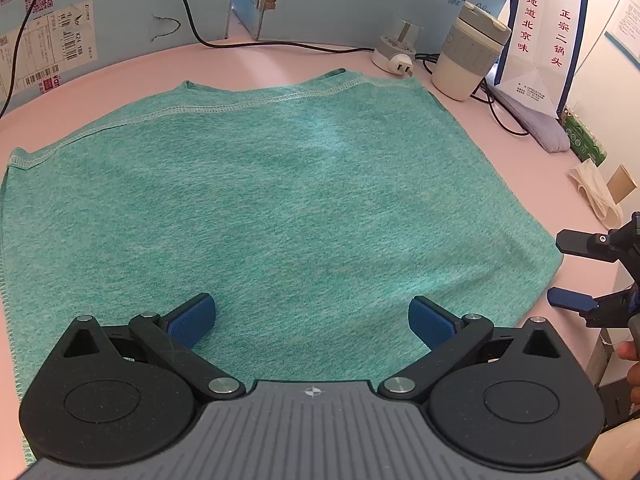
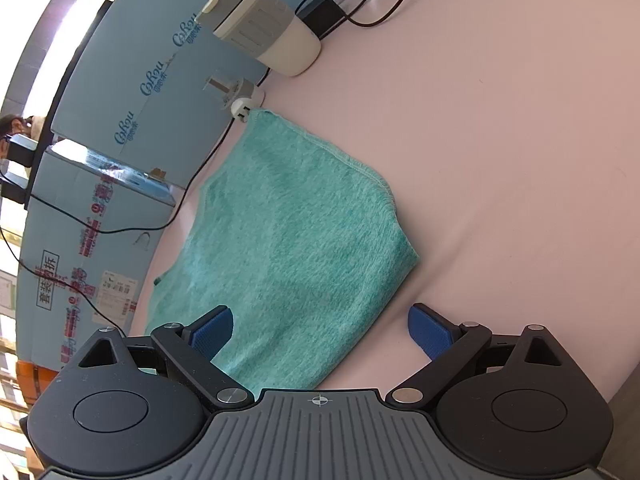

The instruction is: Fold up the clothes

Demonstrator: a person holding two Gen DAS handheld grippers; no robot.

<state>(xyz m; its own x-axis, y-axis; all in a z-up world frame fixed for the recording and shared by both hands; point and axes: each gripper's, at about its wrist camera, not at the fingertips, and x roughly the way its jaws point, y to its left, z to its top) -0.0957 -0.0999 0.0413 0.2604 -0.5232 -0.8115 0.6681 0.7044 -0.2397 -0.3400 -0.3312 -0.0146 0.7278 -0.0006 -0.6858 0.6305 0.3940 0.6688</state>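
Item: green garment (image 1: 280, 200), folded flat on the pink tabletop (image 1: 520, 128), near a lidded cup (image 1: 468, 56). We hold the left hand-held gripper (image 1: 312, 320) spread above it; the right hand-held gripper (image 2: 320, 330) spread over its corner, both empty.

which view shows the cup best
The left wrist view: the cup stands upright at the far right of the table, lid and ribbed grey sleeve clear. In the right wrist view the cup appears tilted near the top edge, equally whole but distorted.
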